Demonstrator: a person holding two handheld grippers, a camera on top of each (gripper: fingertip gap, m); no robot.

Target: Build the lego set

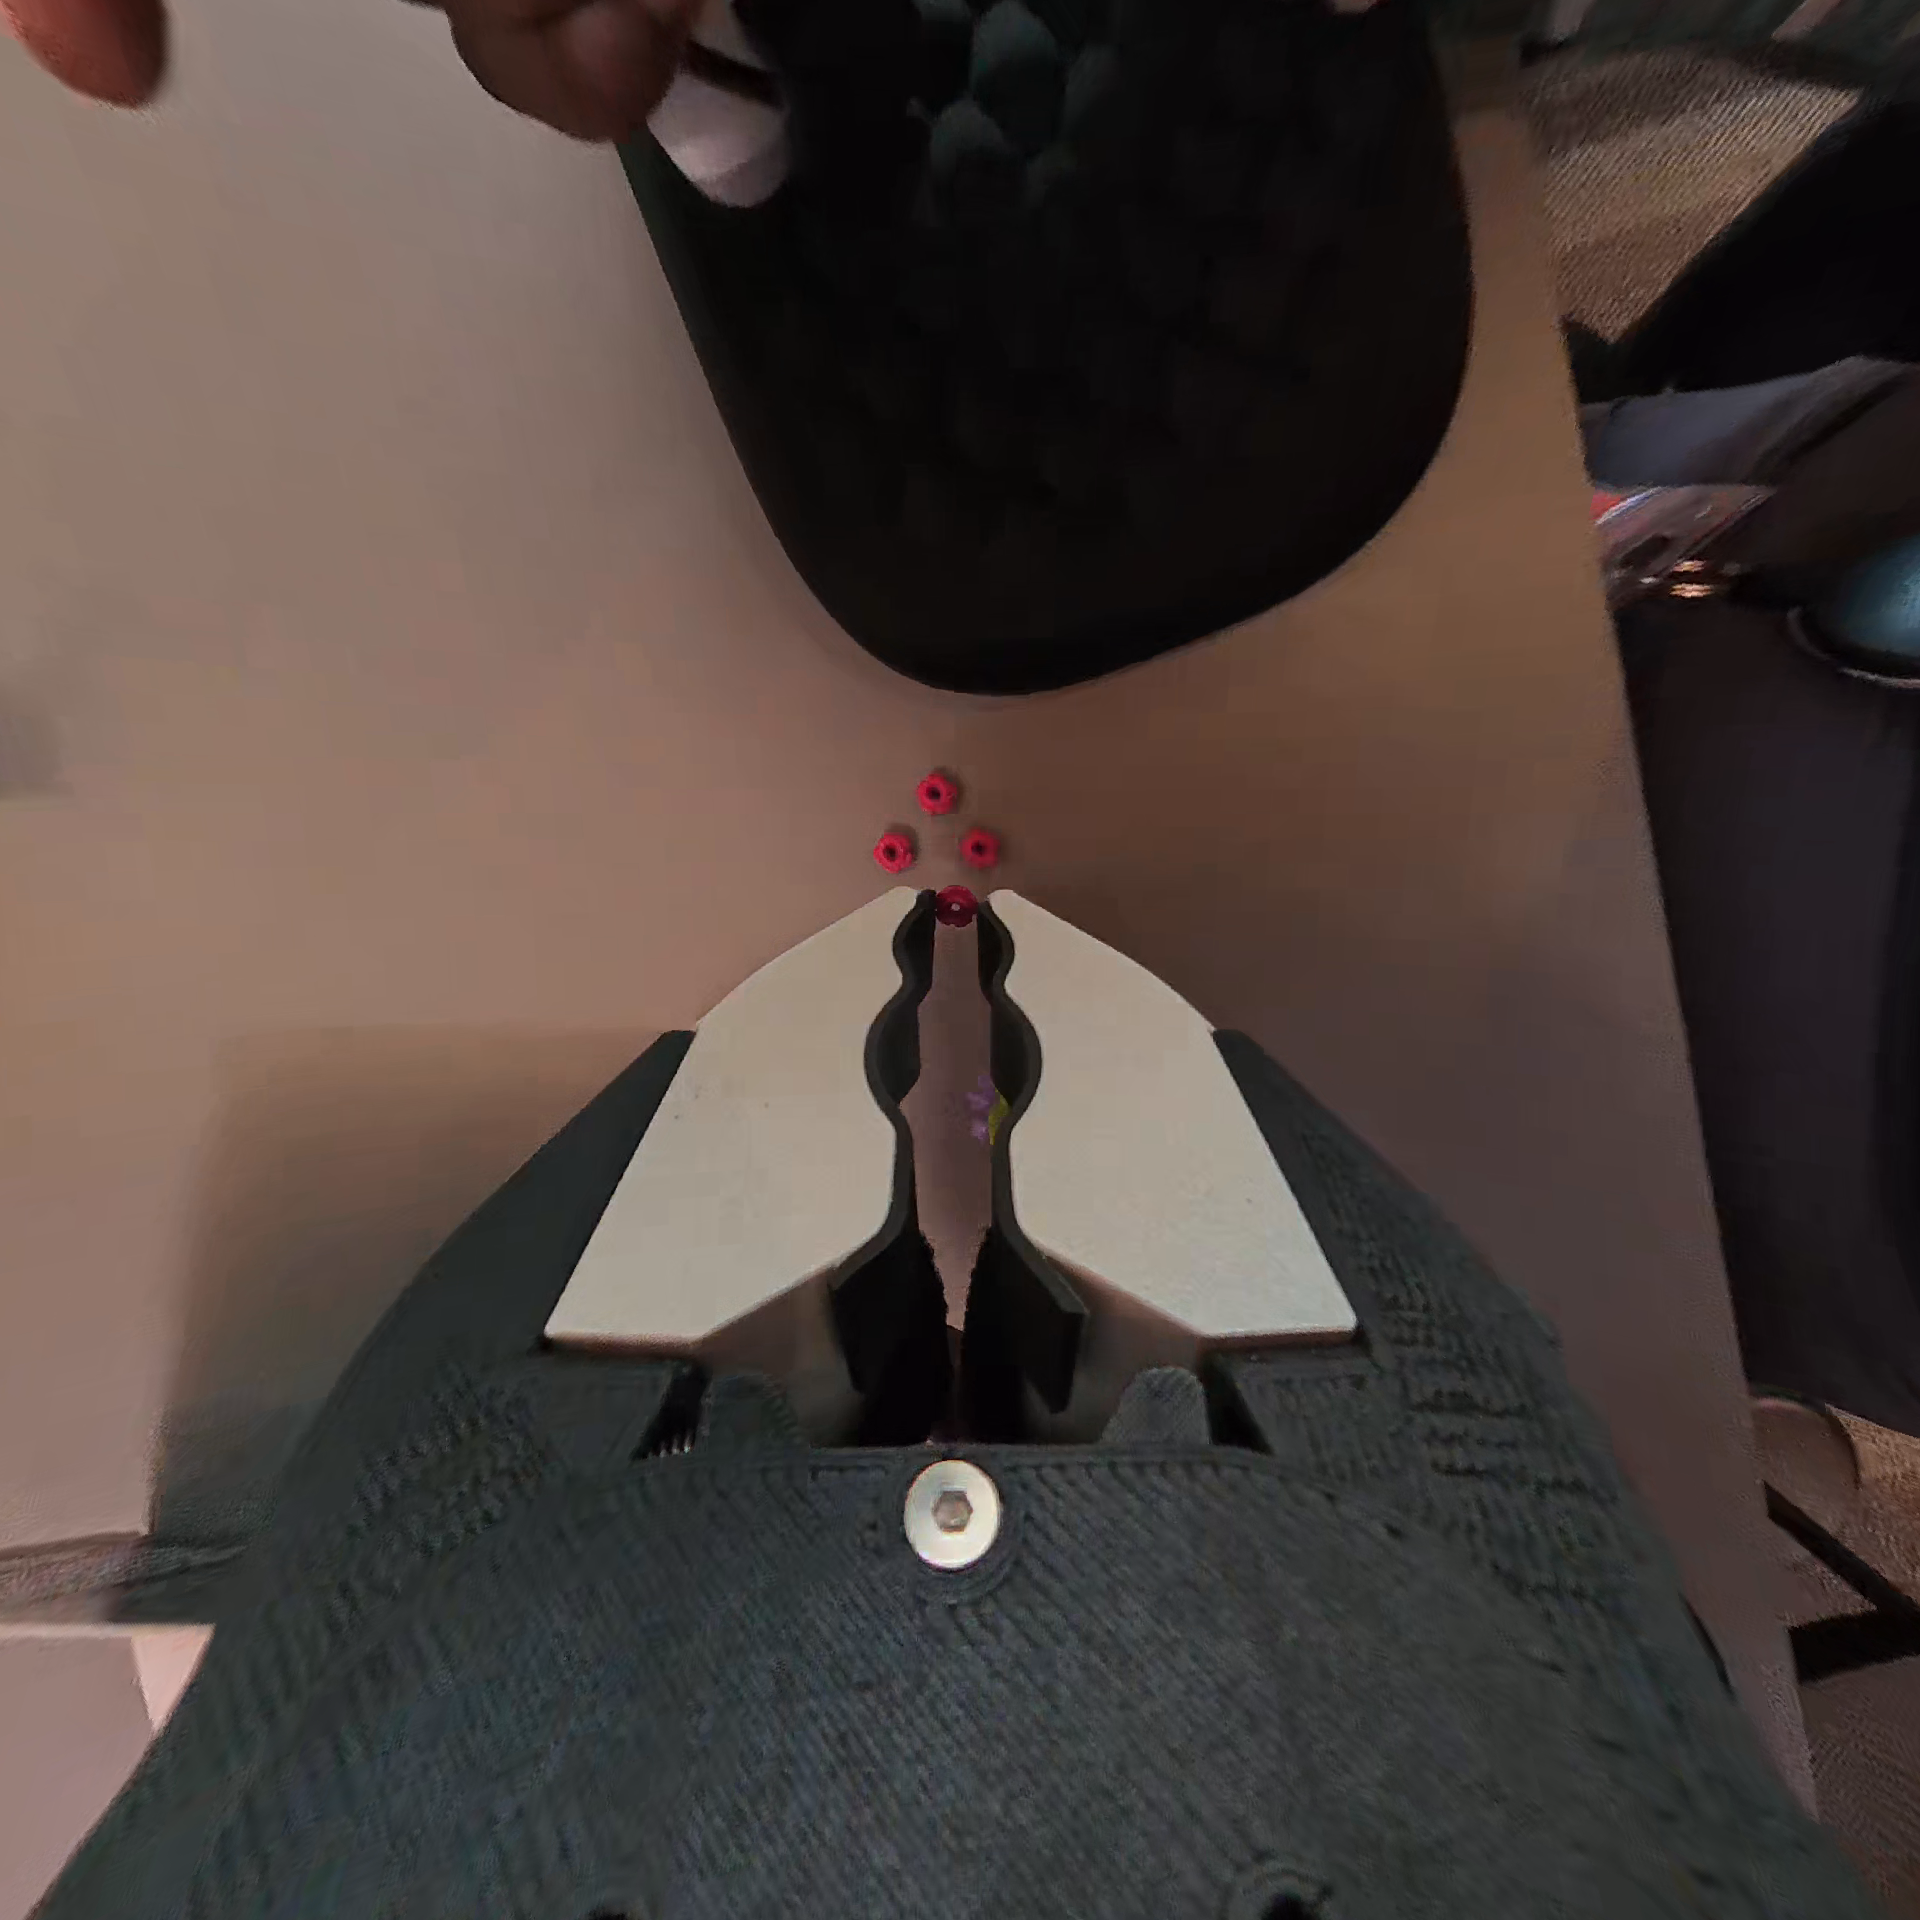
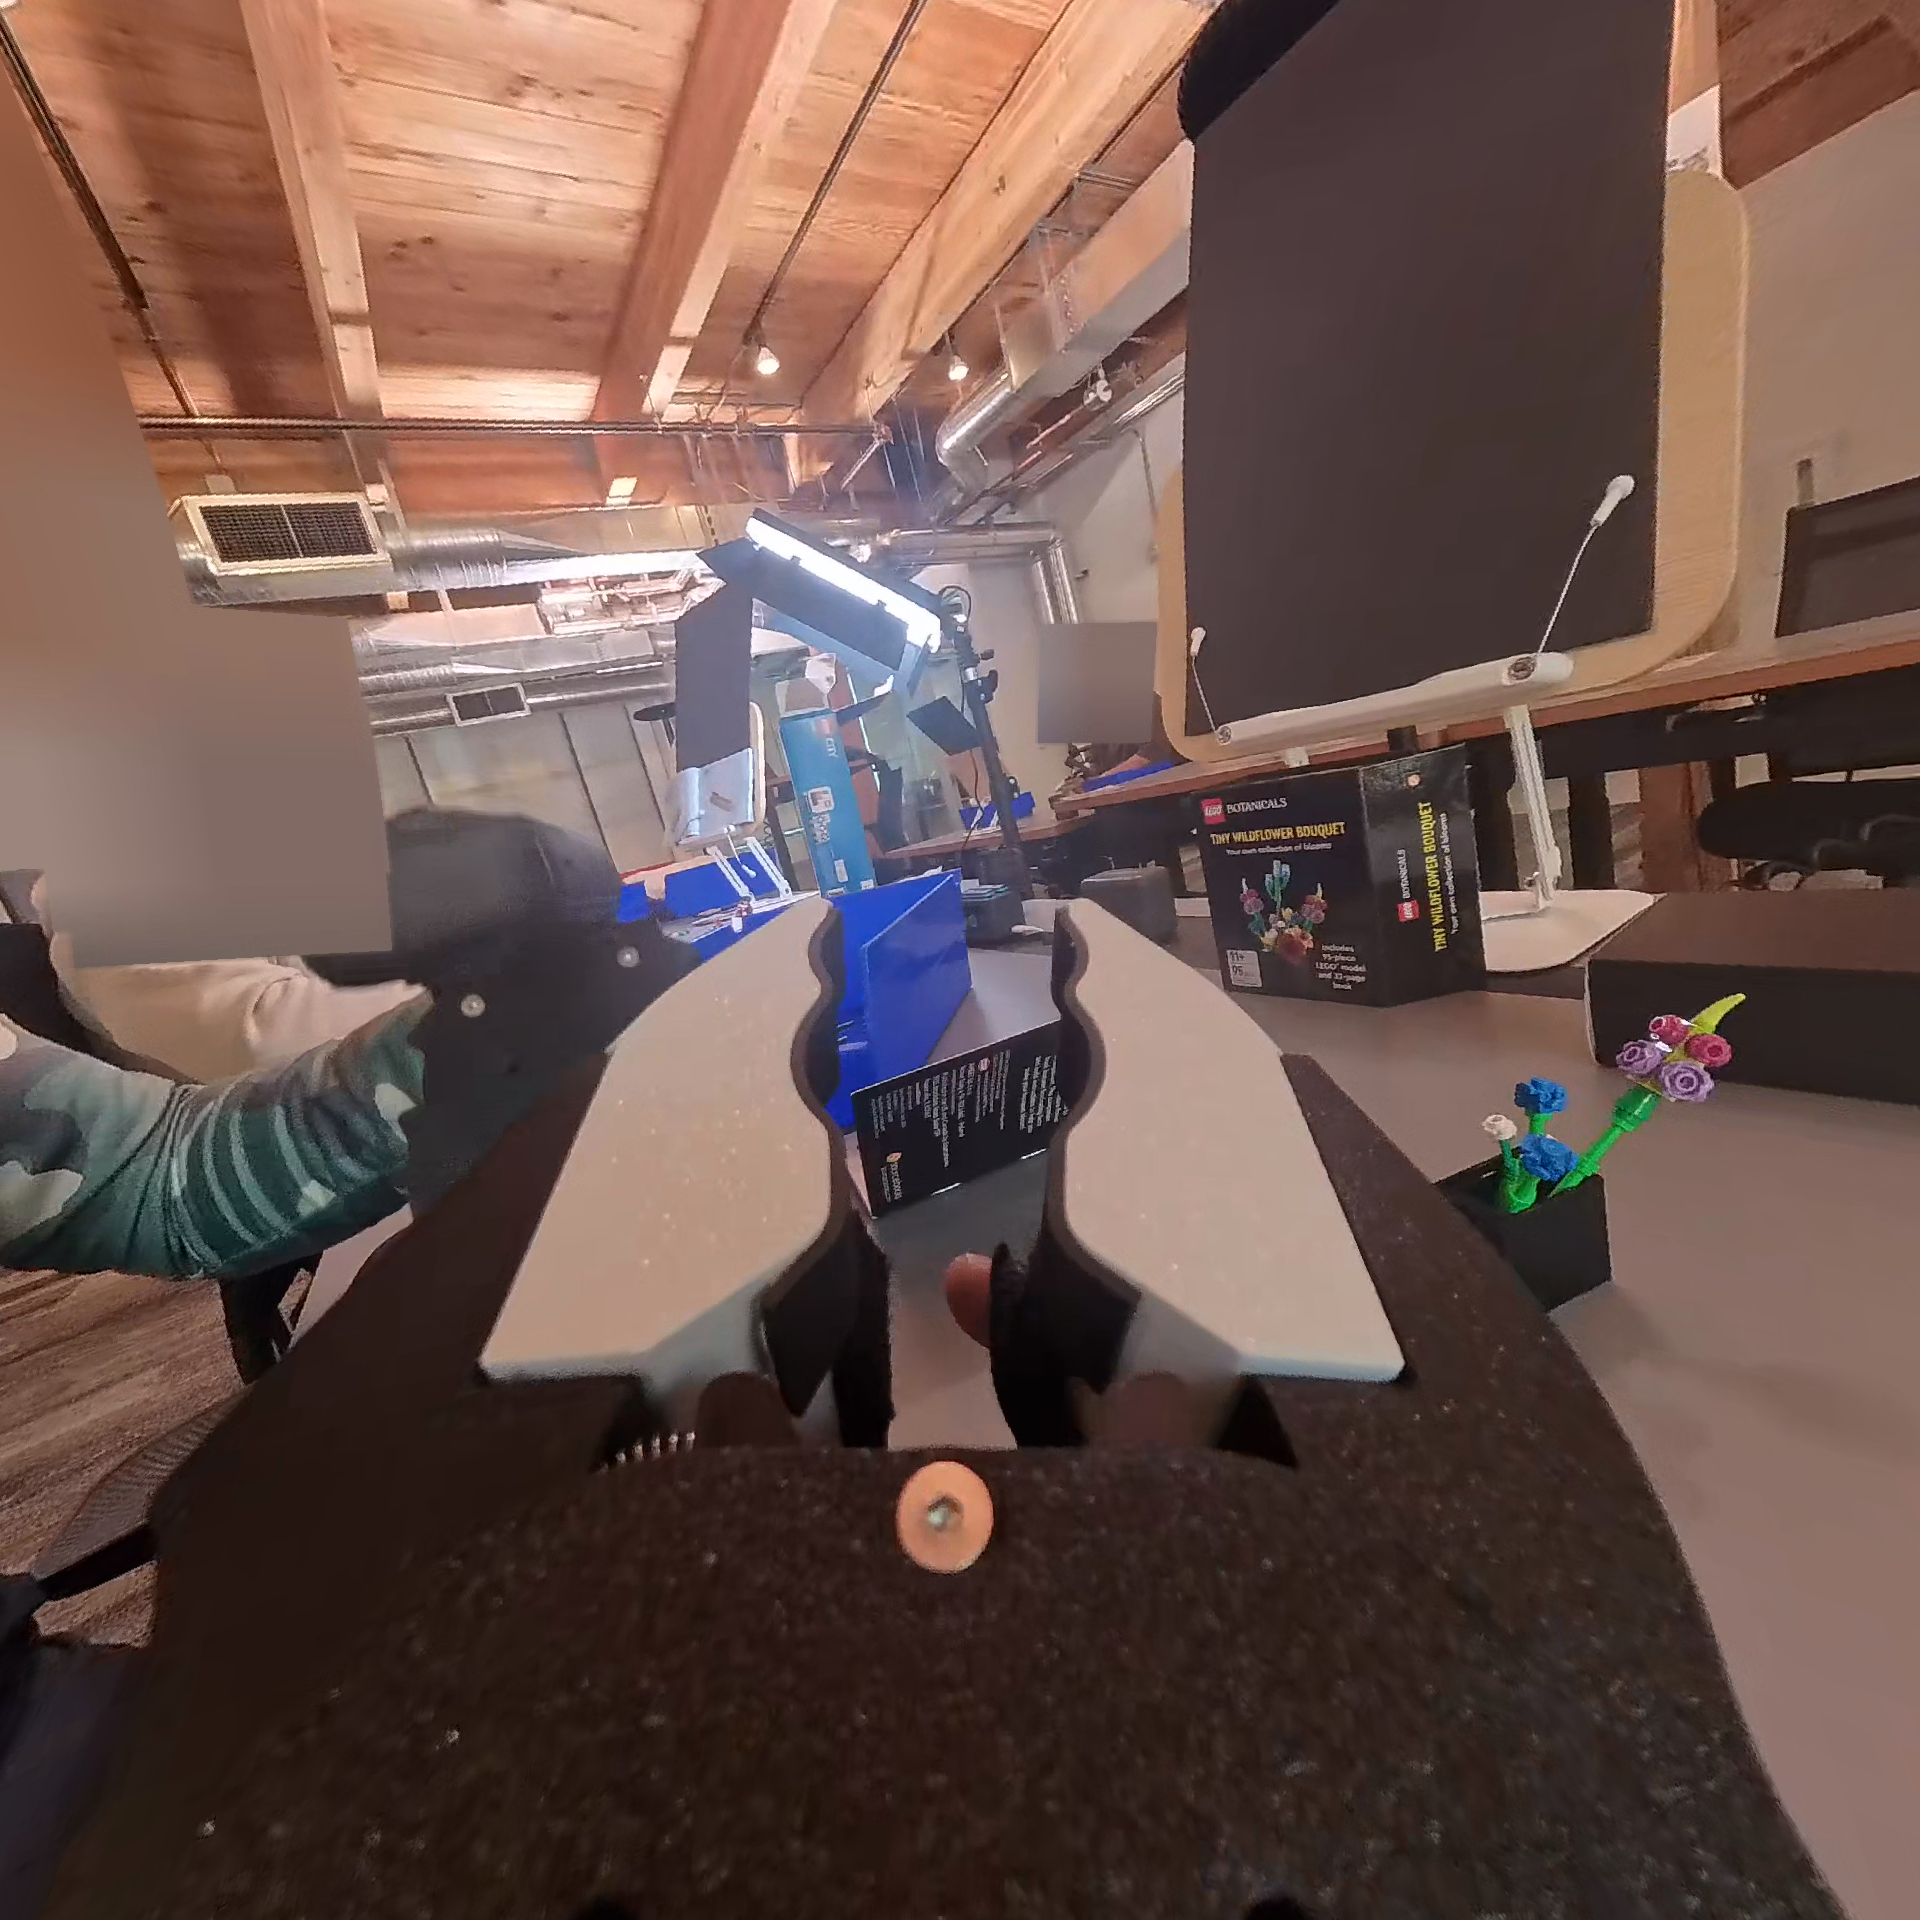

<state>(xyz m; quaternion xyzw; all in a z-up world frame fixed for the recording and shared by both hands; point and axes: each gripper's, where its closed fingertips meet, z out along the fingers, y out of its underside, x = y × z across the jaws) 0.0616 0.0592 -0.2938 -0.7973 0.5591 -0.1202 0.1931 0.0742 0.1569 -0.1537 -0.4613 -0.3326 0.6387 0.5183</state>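
The left gripper (image 1: 956, 906) points down at a tan table (image 1: 416, 727), its fingertips (image 1: 923, 906) closed on a small red round lego piece (image 1: 956, 908) that sits pinched between the two tips at the table surface. Three more red lego pieces (image 1: 936, 793) lie loose on the table just beyond the tips, set in a triangle and apart from one another. Farther off in the same view hangs the dark body of the other gripper (image 1: 1060, 364), with a person's hand (image 1: 582, 52) at its upper edge. Between the left fingers, lower down, a blurred purple and yellow object (image 1: 981, 1110) is visible (too indistinct to identify). The right gripper (image 2: 940, 935) is raised and aimed level across the room; its jaws stand apart with nothing between them. To its right on the grey table (image 2: 1714, 1455) stands a small black holder (image 2: 1548, 1236) containing built lego flowers (image 2: 1621, 1101): blue blooms, one white bud, and a purple and pink cluster on green stems. Behind the holder stands the black lego set box (image 2: 1340, 883), upright, and beside it an angled stand carrying a dark panel (image 2: 1413, 343). A blue bin (image 2: 904, 956) appears between the right gripper's fingers (image 2: 1174, 1091). A person's sleeve (image 2: 208, 1153) in a green pattern enters from the left.
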